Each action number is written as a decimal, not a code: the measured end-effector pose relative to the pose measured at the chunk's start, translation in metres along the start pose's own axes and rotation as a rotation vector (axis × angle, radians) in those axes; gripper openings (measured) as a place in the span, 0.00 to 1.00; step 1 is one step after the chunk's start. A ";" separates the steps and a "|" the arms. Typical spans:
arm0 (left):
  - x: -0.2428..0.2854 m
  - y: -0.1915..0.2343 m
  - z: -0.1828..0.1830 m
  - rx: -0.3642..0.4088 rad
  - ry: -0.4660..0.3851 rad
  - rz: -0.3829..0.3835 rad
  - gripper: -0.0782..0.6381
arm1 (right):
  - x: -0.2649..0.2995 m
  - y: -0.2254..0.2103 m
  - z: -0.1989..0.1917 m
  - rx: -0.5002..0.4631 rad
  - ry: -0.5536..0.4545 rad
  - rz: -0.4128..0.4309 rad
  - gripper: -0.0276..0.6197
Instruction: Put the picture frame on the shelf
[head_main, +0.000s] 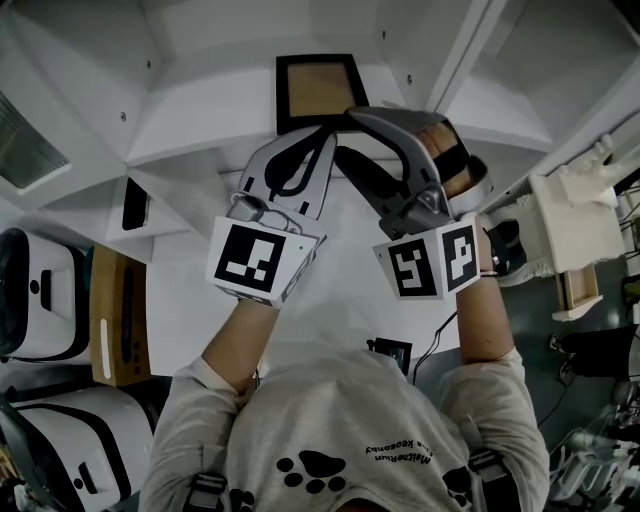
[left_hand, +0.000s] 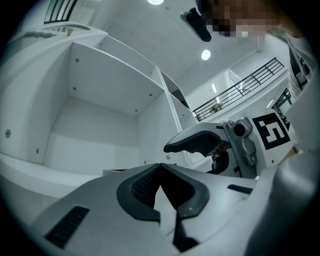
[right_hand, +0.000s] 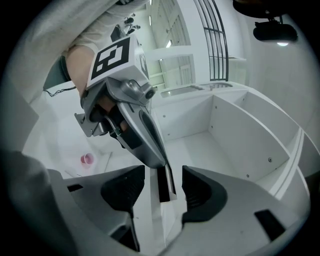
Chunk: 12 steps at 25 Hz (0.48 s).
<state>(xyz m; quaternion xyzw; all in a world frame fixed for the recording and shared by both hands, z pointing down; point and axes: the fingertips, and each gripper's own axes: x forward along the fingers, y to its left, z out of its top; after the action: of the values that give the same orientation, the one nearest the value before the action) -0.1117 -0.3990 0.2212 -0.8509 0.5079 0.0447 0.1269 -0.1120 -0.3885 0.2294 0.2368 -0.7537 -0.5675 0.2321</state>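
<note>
A black-rimmed rectangular picture frame with a tan panel (head_main: 320, 90) is seen standing on the white shelf unit (head_main: 190, 130), in the compartment straight ahead of both grippers.

The right gripper (right_hand: 162, 190) is held with its jaws spread wide. The frame is seen edge-on between them as a dark strip with a pale edge. It is clear of both ribbed black pads (right_hand: 125, 187), so it is not gripped.

The left gripper (left_hand: 160, 167) is closed, its two black pads meeting at the tips with nothing between them. An empty white compartment lies ahead of and to the left of these jaws. The right gripper's grey finger is seen beyond them to the right.

The space in front of the right jaws is crossed by the left gripper's body and long finger, which come down from the upper left. The finger's tip ends just above the frame's edge, between the right pads. Whether it touches the frame cannot be told.

To the left of the right jaws, well apart, a small pink cup (right_hand: 87, 159) is seen on a white surface.

Behind the left gripper and to its left, a tan cardboard box (head_main: 118, 315) stands beside white-and-black casings (head_main: 40, 295). A small black flat device (head_main: 135, 203) leans near them.
</note>
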 end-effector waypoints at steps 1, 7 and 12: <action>0.001 0.001 0.000 0.002 0.002 0.001 0.14 | -0.002 -0.001 0.000 -0.001 0.003 -0.003 0.40; 0.006 0.005 0.002 0.000 0.003 0.018 0.14 | -0.013 -0.005 0.003 -0.001 0.006 -0.029 0.40; 0.008 0.007 0.003 0.012 0.002 0.035 0.14 | -0.021 -0.006 0.008 0.007 -0.001 -0.048 0.40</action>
<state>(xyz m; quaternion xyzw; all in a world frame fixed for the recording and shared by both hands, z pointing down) -0.1141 -0.4083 0.2157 -0.8410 0.5232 0.0431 0.1305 -0.0994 -0.3711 0.2198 0.2553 -0.7498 -0.5704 0.2173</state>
